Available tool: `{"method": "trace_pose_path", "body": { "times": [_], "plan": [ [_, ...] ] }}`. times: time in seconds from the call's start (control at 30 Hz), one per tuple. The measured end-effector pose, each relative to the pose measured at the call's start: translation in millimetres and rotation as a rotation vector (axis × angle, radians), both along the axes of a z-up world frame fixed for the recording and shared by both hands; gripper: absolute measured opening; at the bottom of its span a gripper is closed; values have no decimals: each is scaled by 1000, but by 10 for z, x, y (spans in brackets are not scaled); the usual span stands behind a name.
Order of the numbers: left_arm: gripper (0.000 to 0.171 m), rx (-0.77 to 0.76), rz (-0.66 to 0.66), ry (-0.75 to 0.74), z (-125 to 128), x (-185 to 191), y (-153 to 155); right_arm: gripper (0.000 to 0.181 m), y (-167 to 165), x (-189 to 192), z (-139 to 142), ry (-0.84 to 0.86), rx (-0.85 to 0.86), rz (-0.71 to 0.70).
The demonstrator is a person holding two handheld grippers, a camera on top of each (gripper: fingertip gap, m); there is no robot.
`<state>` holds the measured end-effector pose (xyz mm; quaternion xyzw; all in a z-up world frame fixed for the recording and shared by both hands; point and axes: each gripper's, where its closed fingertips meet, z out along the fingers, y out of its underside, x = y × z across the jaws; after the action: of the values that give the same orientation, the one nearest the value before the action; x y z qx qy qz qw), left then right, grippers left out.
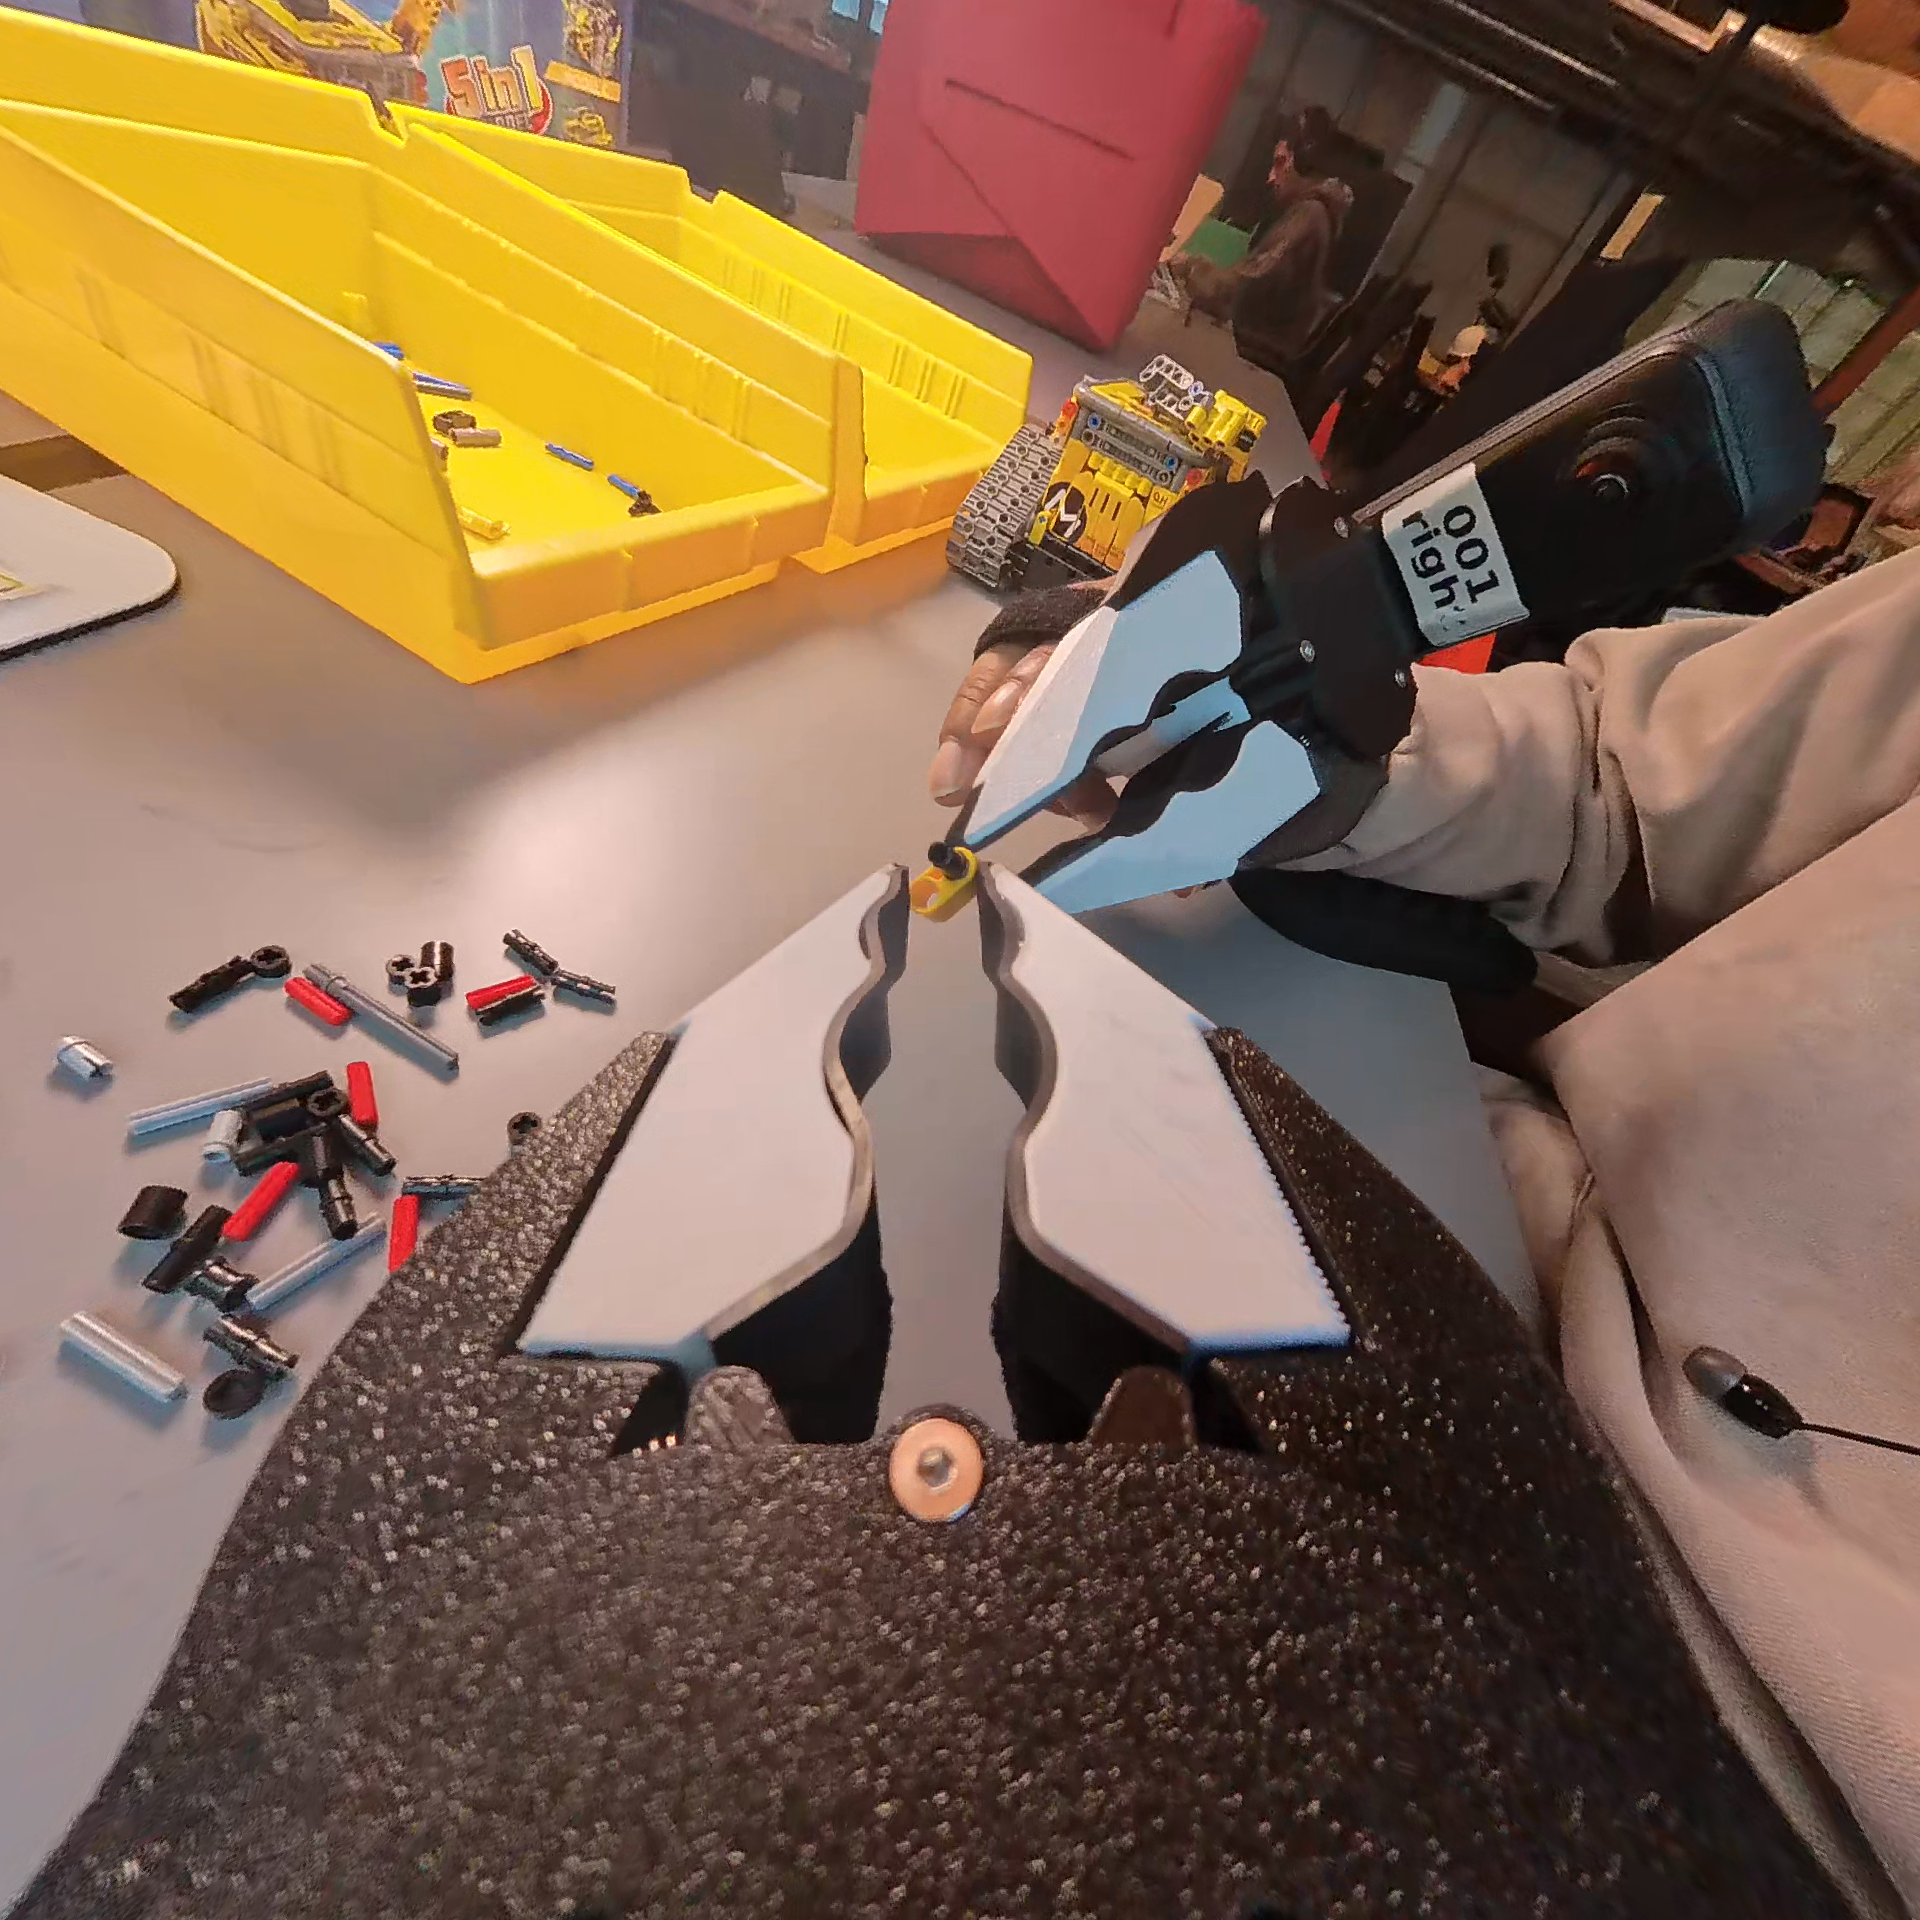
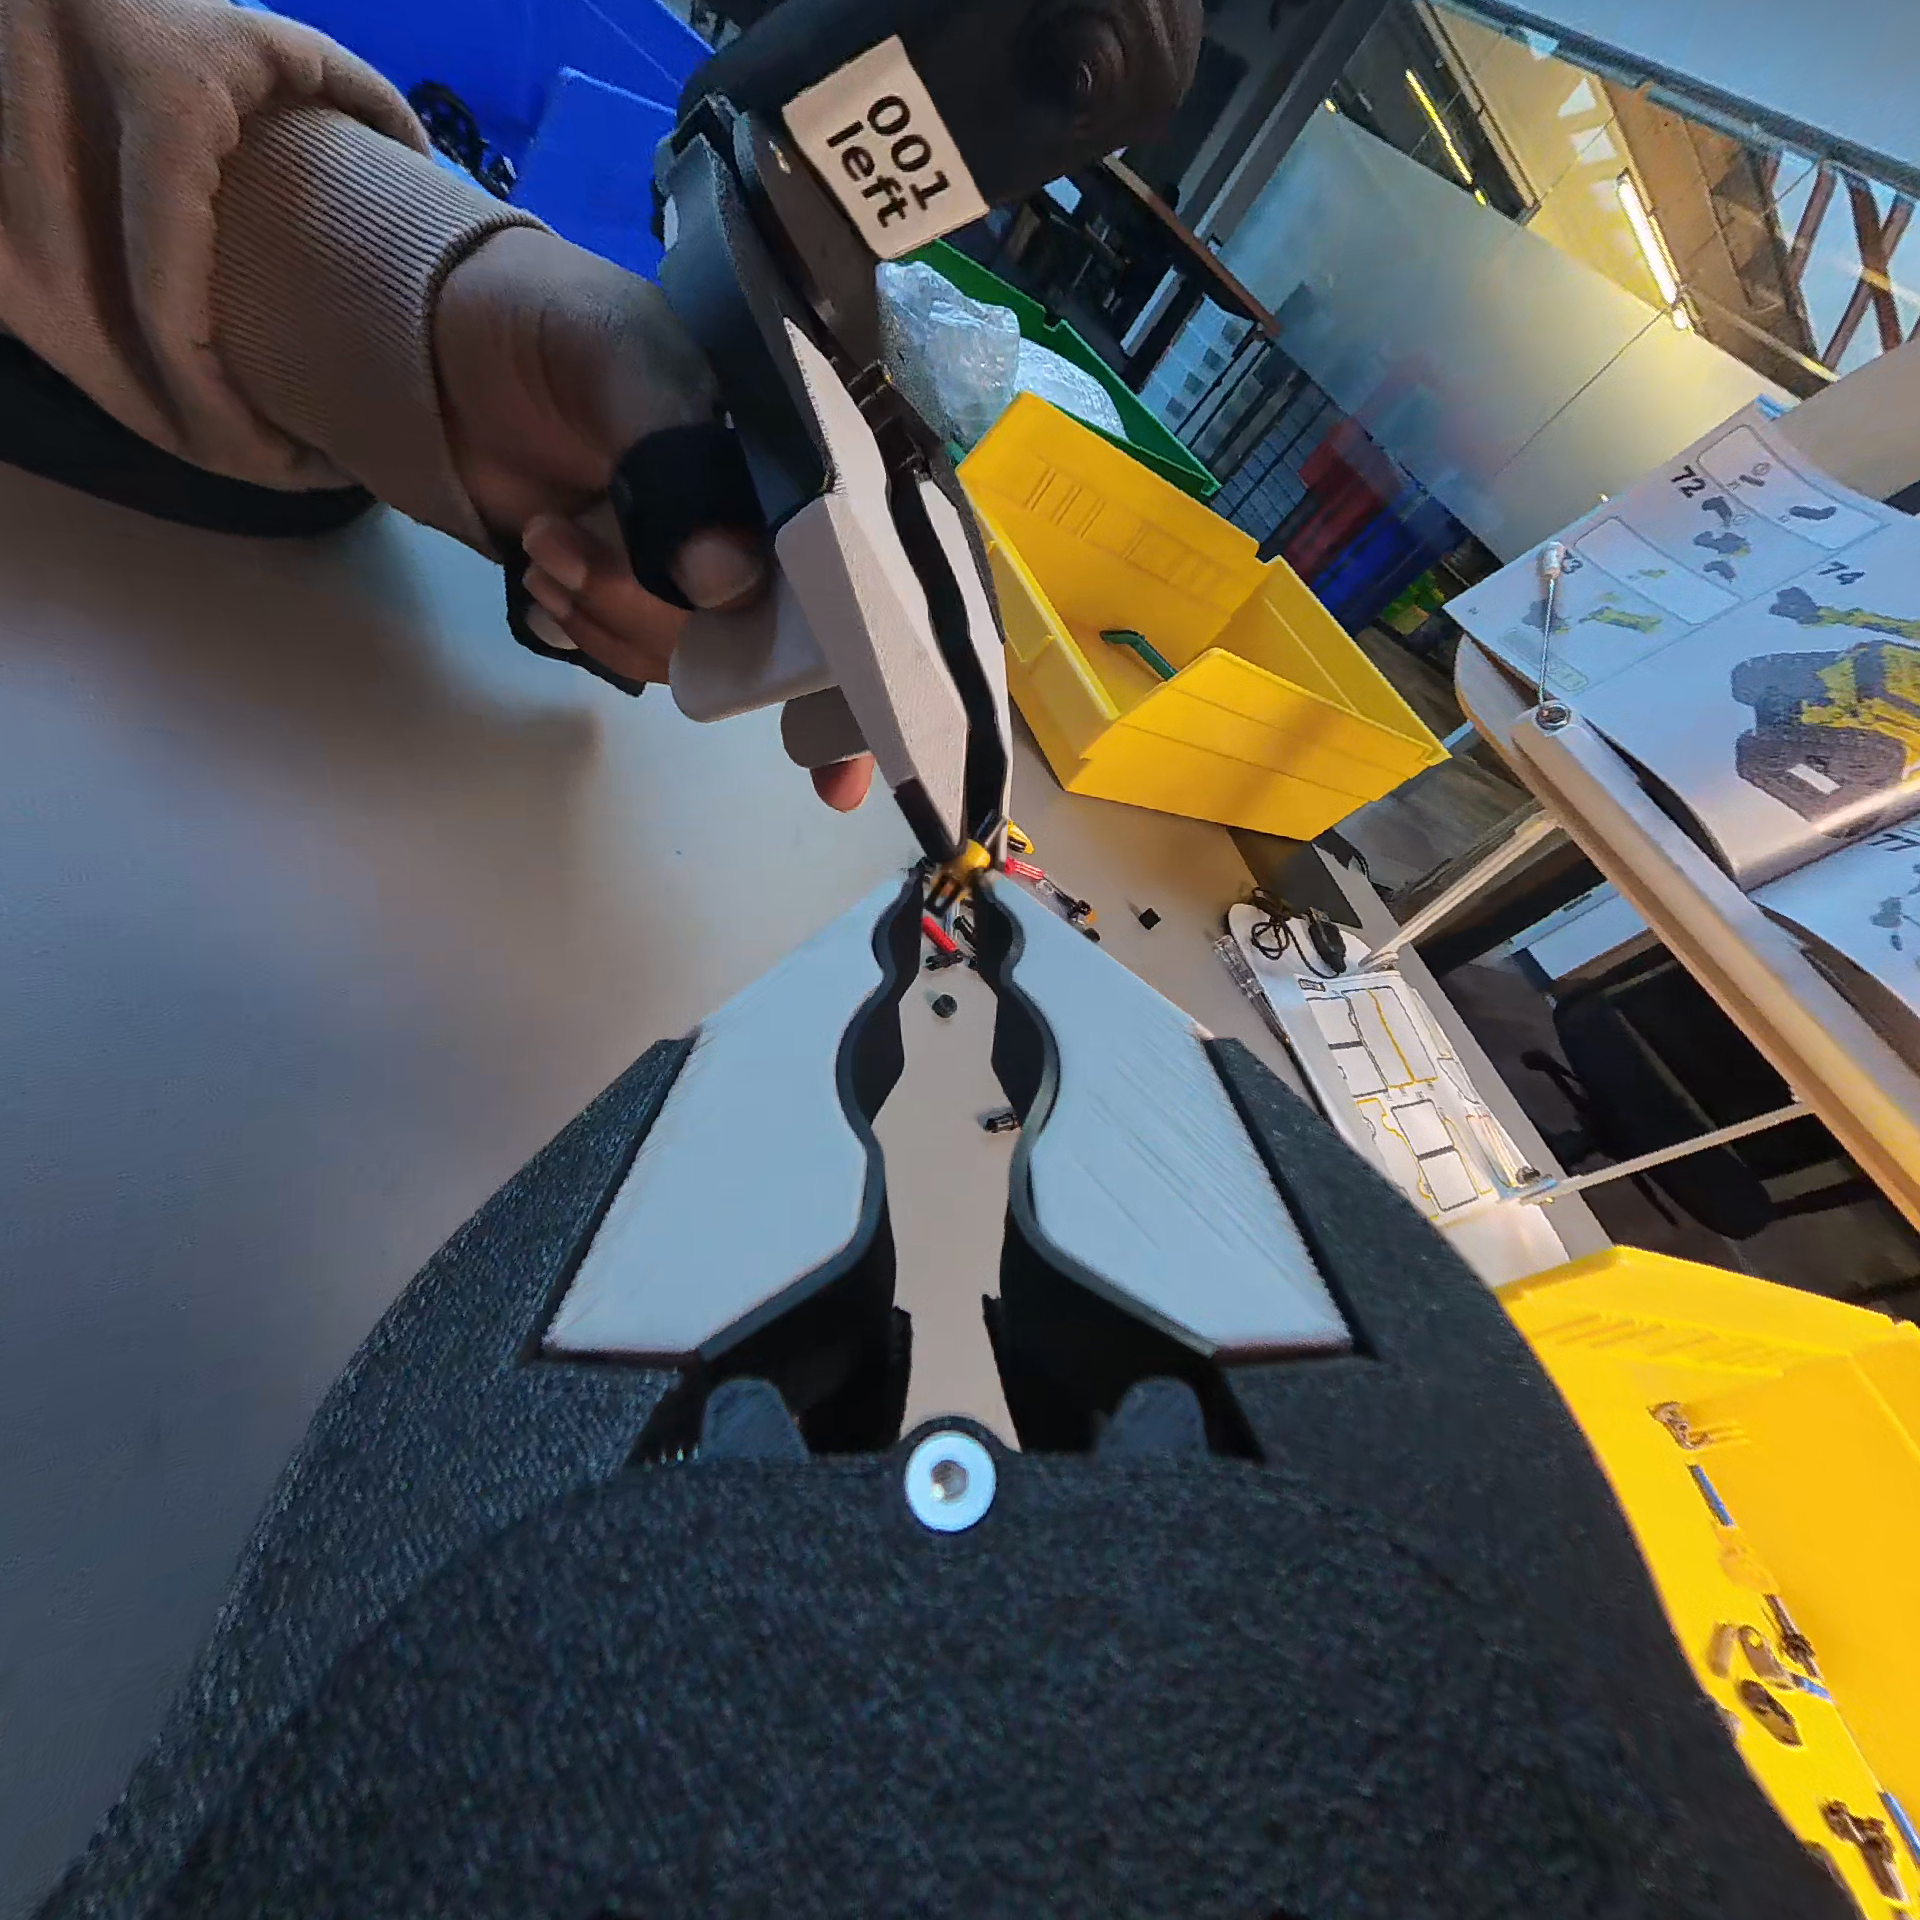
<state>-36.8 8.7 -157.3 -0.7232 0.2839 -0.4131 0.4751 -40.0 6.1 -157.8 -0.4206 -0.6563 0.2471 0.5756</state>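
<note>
left gripper [image 1: 940, 883]: jaws clenched on a yellow connector [image 1: 943, 881], held above the tabletop [image 1: 623, 790].
right gripper [image 2: 954, 883]: jaws pinch a black pin [image 1: 943, 854], its tip at the connector's hole; reaches in from 2 o'clock in the left wrist view.
contact: pin touches the connector; how deep it sits, cannot tell.
loose parts [image 1: 301, 1132]: red, black and grey pins and axles scattered at 9 o'clock of the left gripper, well apart from it.
bins [image 1: 520, 416]: yellow, at 11 o'clock, a few small pieces inside.
tracked model [image 1: 1101, 483]: yellow, at 1 o'clock beside the bins.
manual [image 2: 1714, 623]: open on a stand, 2 o'clock in the right wrist view.
risk: both grips are at the very tips; an off-axis push could likely twist the connector out or flick the pin onto the tabletop.
</note>
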Motion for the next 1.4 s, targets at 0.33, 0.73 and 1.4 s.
{"method": "trace_pose_path", "body": {
  "times": [0.33, 0.73, 1.4],
  "plan": [
    [12, -149, -119, -301, 197, 41, -110, 7, -140, 53, 173, 95, -154, 117],
    [0, -45, 47, 41, -98, -267, 85, 0, -94, 82, 29, 17, -164, 108],
    [17, 10, 82, 494, -737, -344, 154, 43, 870, 694, -828, -450, -453, -341]
  ]
}}
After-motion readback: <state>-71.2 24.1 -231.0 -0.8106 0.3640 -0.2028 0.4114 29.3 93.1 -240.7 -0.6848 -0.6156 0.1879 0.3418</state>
